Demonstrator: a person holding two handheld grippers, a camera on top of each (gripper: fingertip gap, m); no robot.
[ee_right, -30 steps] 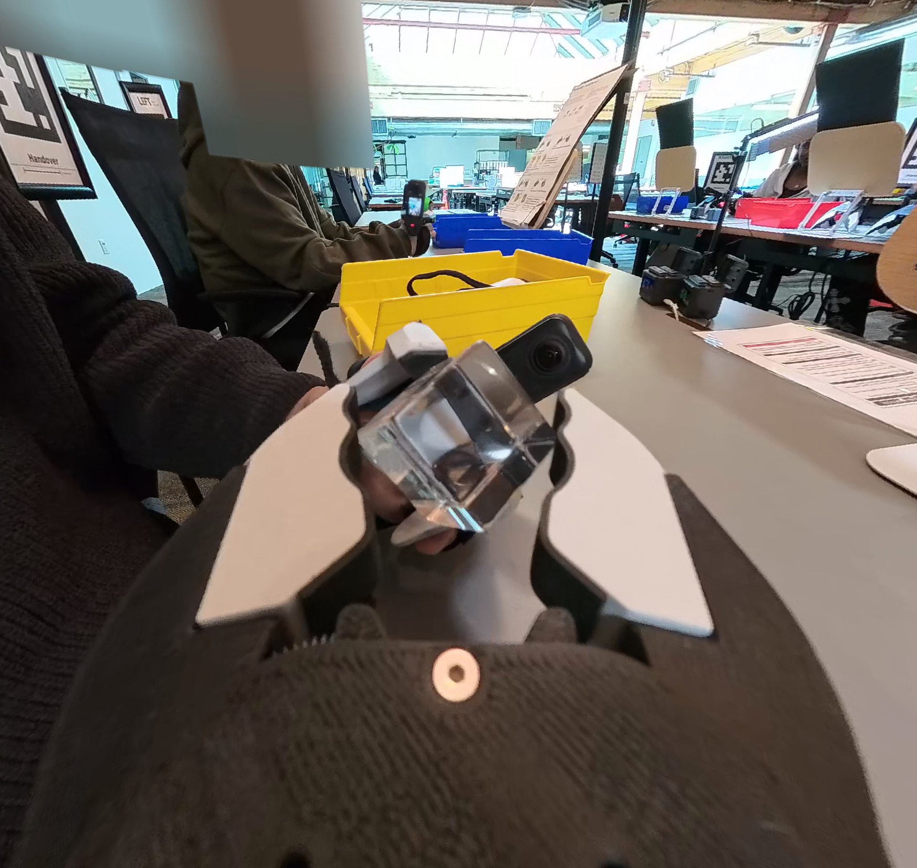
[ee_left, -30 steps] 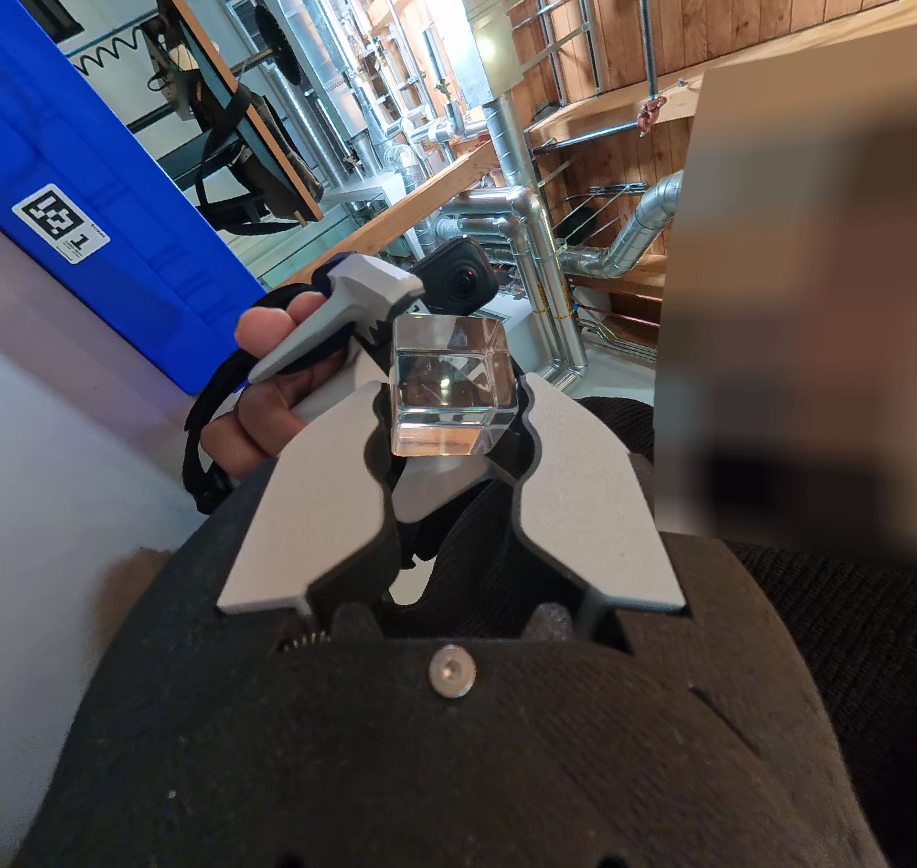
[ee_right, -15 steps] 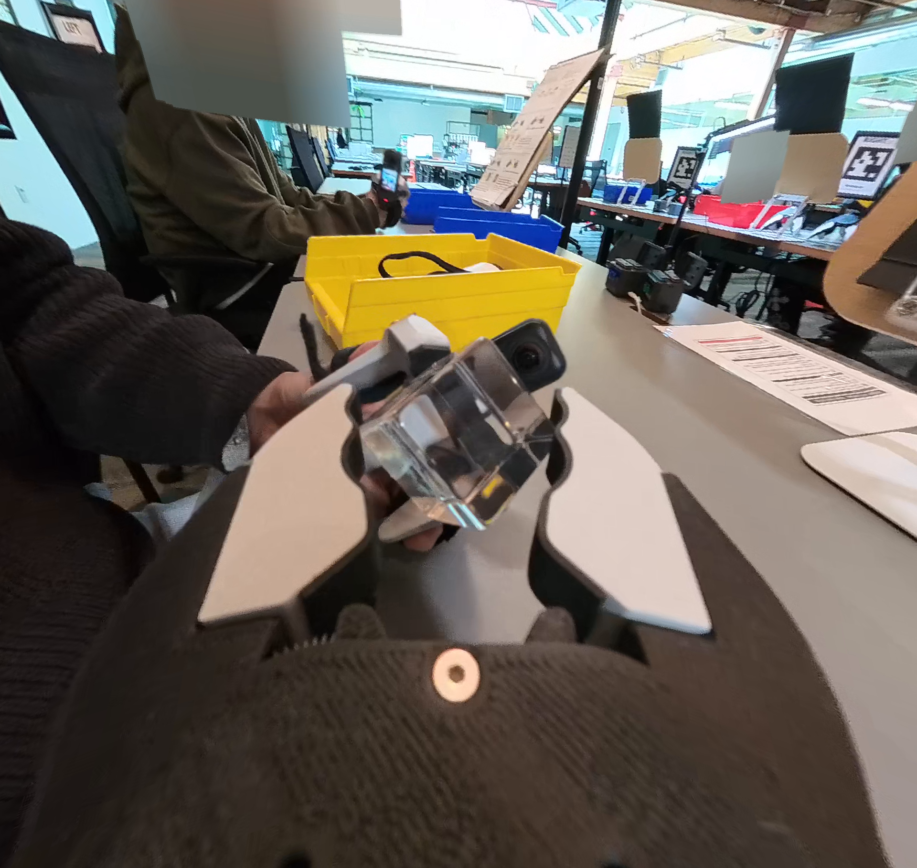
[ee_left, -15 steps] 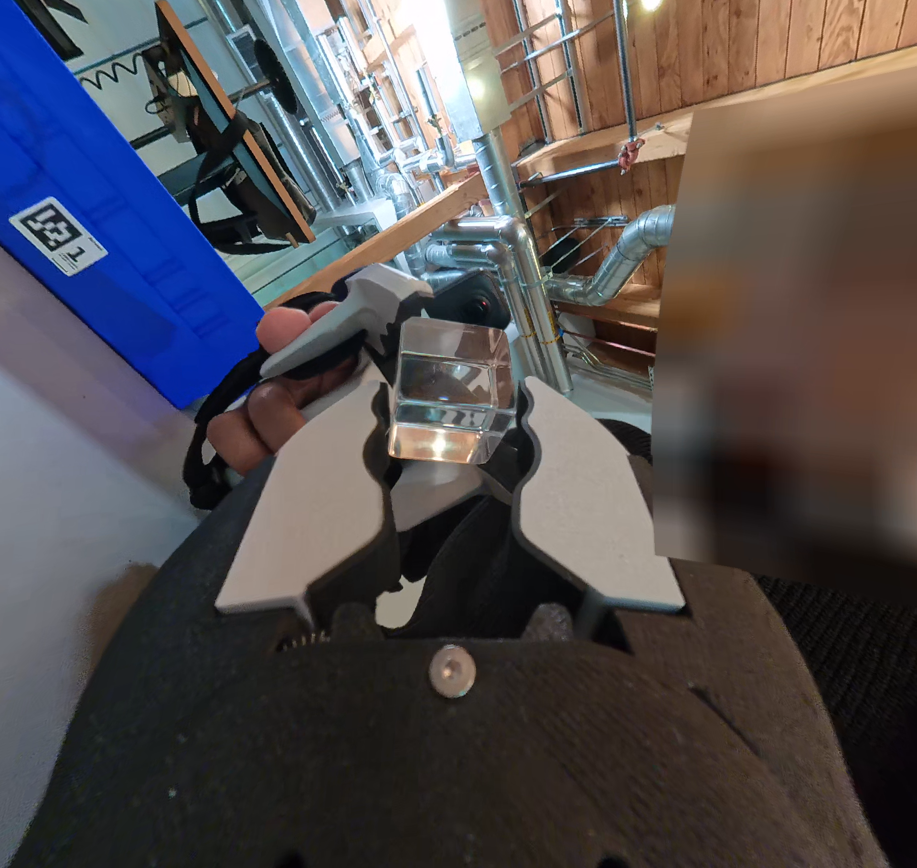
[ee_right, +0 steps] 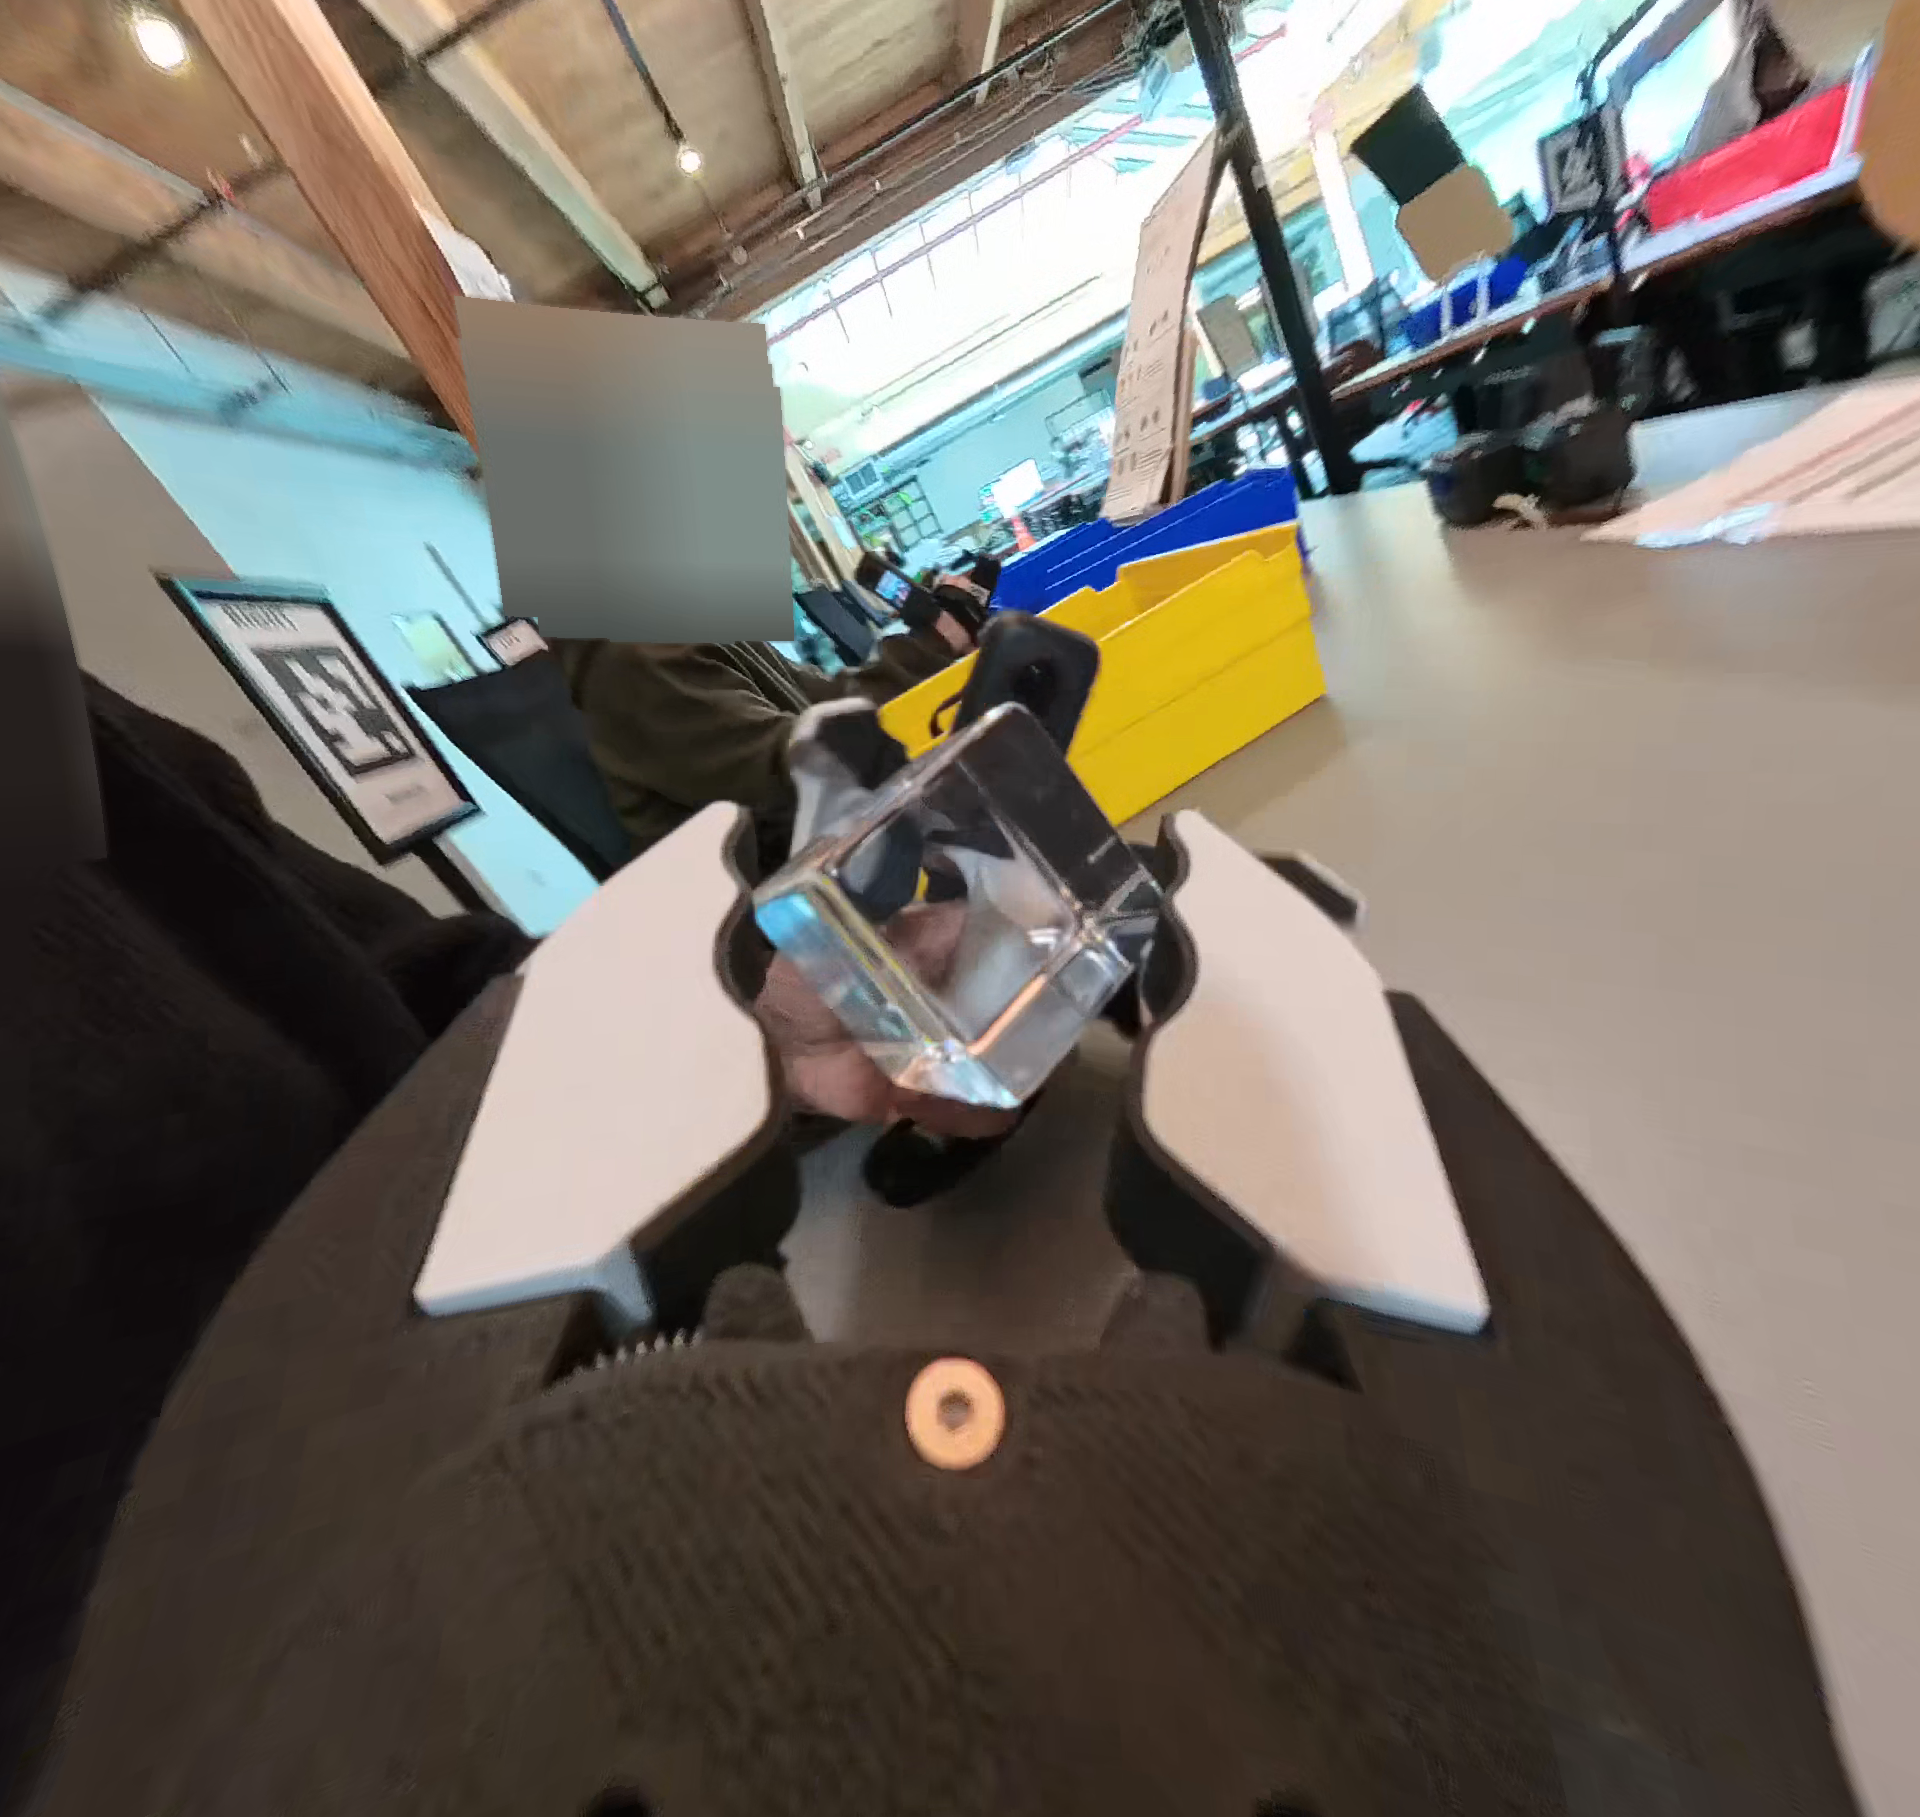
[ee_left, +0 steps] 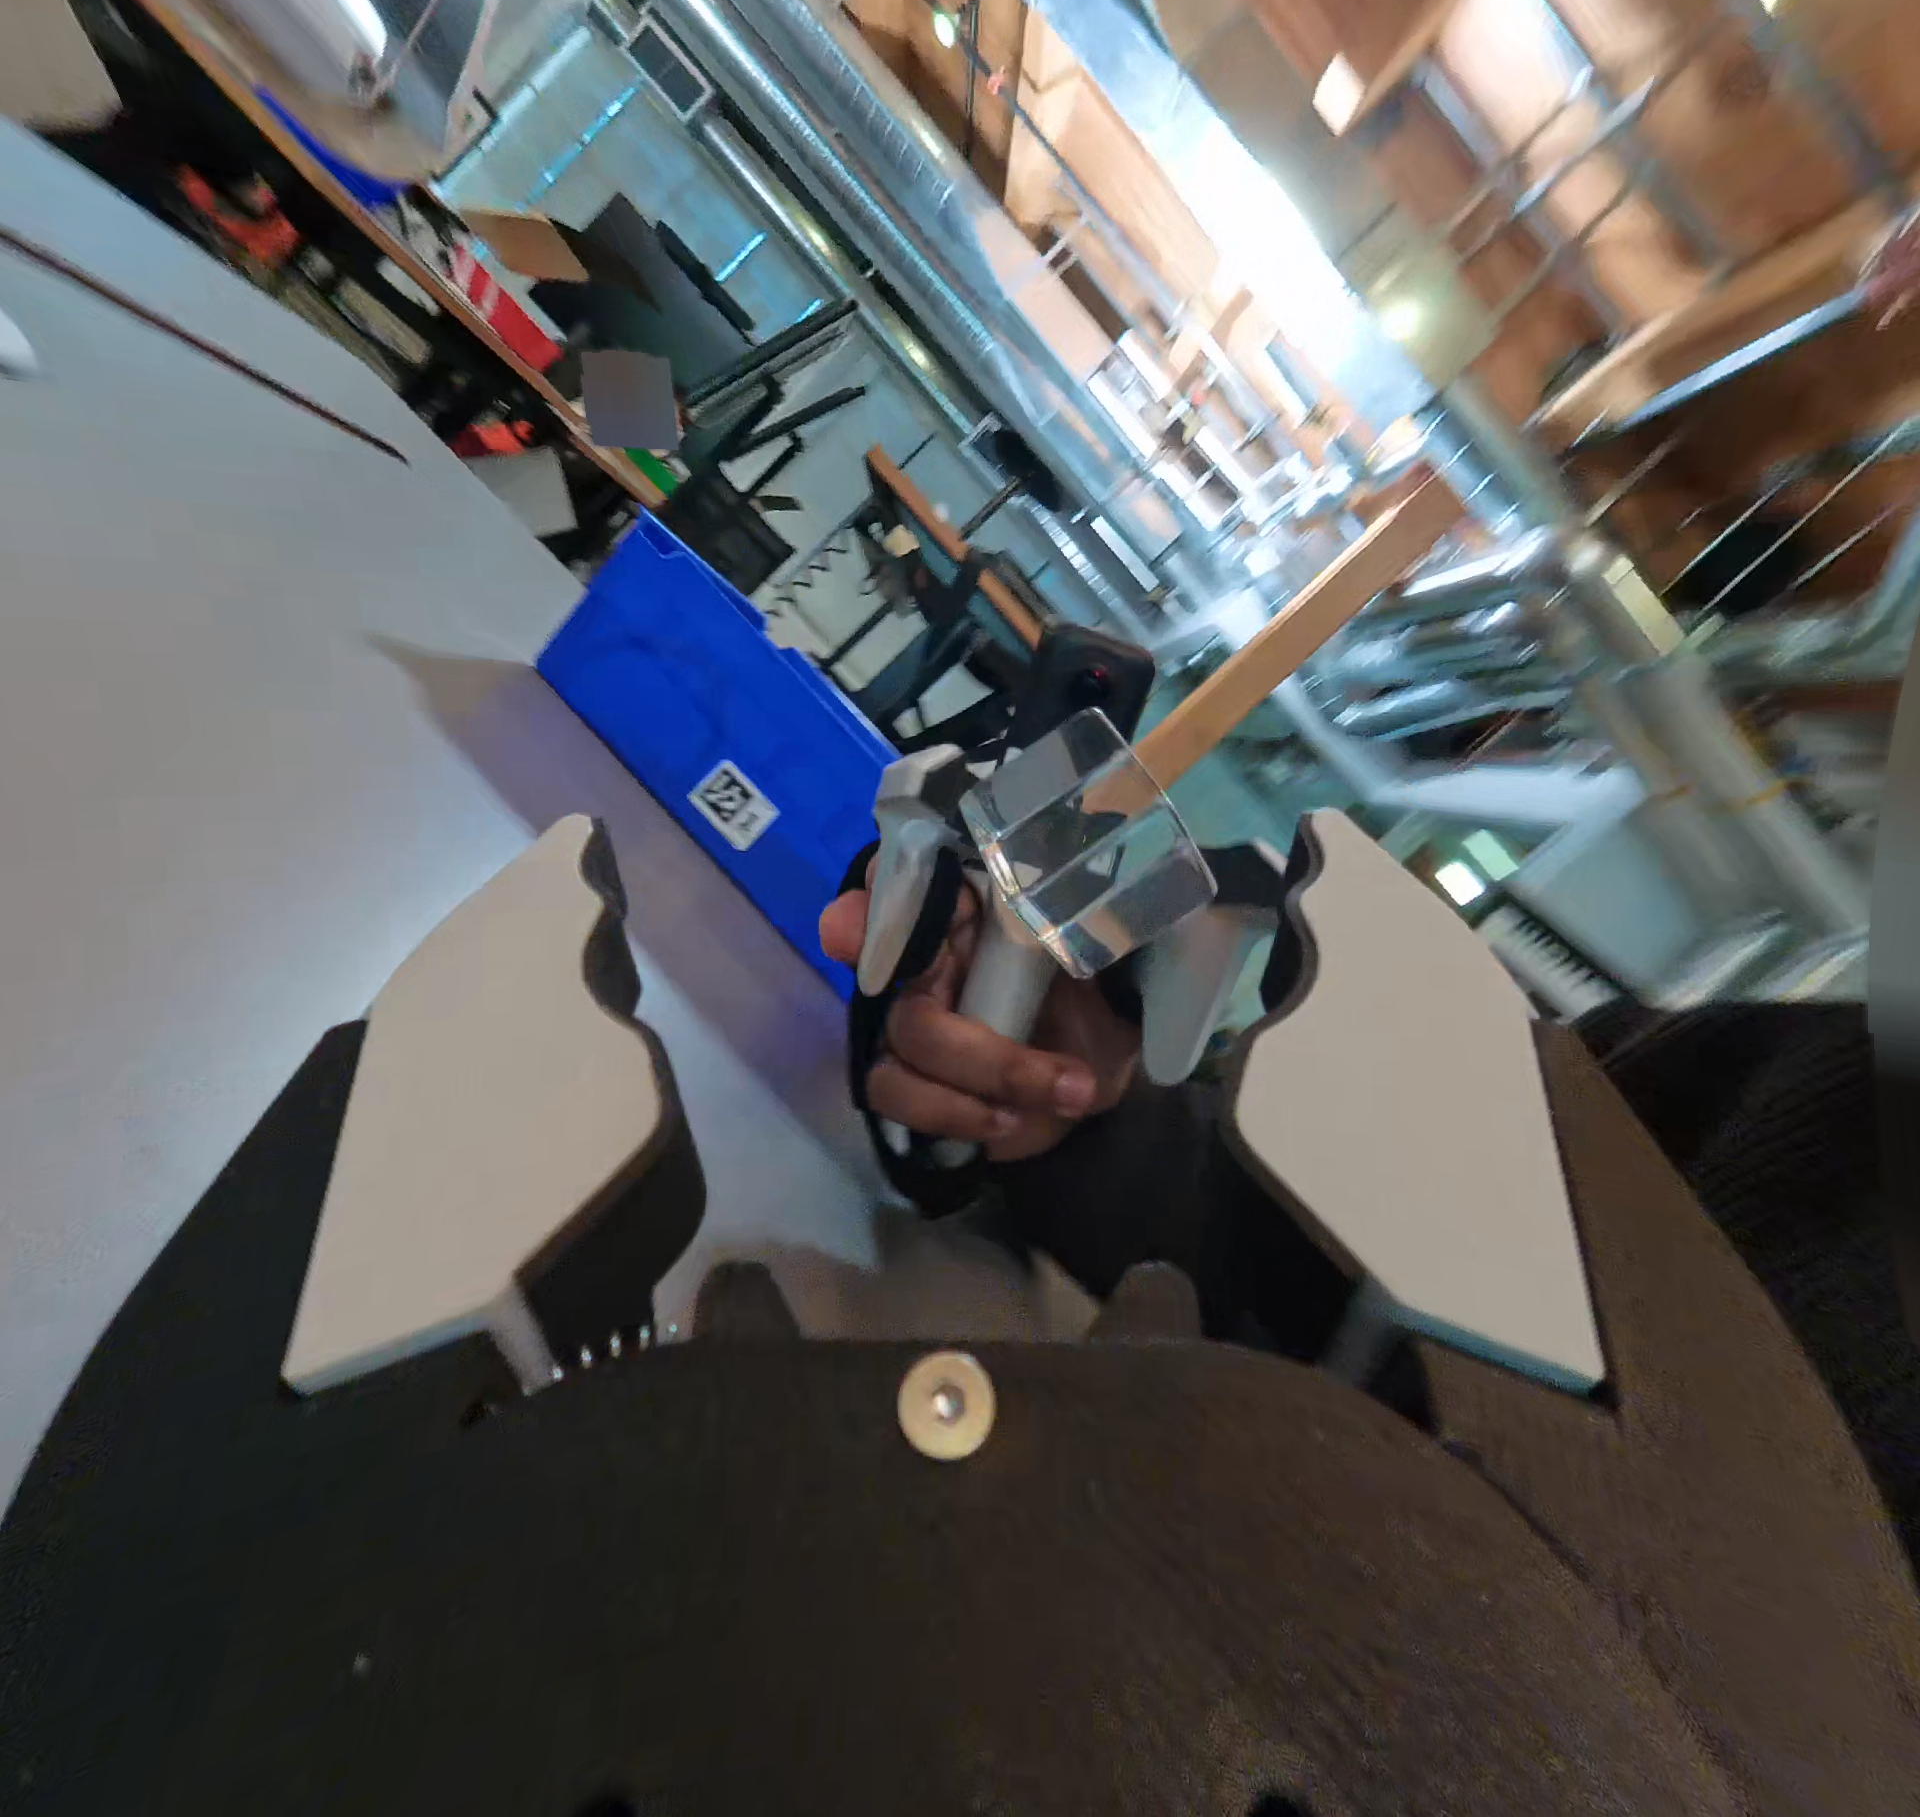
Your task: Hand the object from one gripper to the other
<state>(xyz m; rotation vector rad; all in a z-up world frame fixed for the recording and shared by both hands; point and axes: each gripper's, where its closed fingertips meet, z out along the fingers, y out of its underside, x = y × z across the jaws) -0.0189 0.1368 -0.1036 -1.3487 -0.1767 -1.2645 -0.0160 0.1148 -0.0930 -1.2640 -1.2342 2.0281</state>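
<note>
A: Where is the clear cube [ee_right: 951,946]?
B: Between the fingers of the right gripper [ee_right: 956,832], which are closed against two of its faces, above the grey table [ee_right: 1558,832].
A: Which way does it point?
B: Its sides look equal, so it has no long axis. It sits tilted, with one corner down toward 5 o'clock.
A: And the left gripper [ee_left: 951,832]?
B: Spread wide and holding nothing. The cube is beyond its tips, at 1 o'clock.
A: Counts?
B: One cube and two grippers. One yellow bin [ee_right: 1195,687] lies at 1 o'clock in the right wrist view, and one blue bin [ee_left: 707,707] at 11 o'clock in the left.
</note>
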